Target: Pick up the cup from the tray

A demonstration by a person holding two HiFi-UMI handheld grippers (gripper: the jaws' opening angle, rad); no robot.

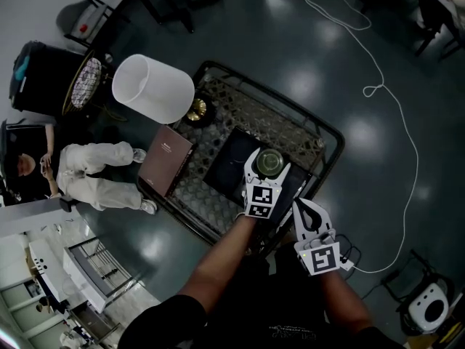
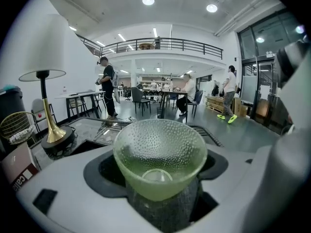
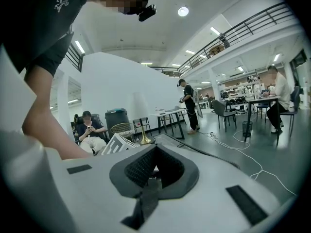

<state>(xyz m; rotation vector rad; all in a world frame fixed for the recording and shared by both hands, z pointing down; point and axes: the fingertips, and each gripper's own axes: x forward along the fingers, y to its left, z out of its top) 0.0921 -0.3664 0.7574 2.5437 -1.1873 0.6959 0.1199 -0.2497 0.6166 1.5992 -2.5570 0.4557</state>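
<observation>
Pale green dimpled glass cup point(image 2: 160, 154) pinched between left tool point(image 1: 269, 167) jaws, over dark rectangular tray point(image 1: 227, 160) on lattice-top surface point(image 1: 247, 111). Lifted or resting: can't tell. Right tool point(image 1: 304, 208) pressed together, empty, at surface's near edge.

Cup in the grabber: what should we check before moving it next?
1. Grip: the cup sits between the left gripper's jaws: ok.
2. Tilt: the cup is upright: ok.
3. Lift: the cup is clear of the tray: cannot tell.
4. Other hand: the right gripper is shut, empty and off to the side: ok.
5. Room: the lamp stands apart from the cup: ok.
</observation>
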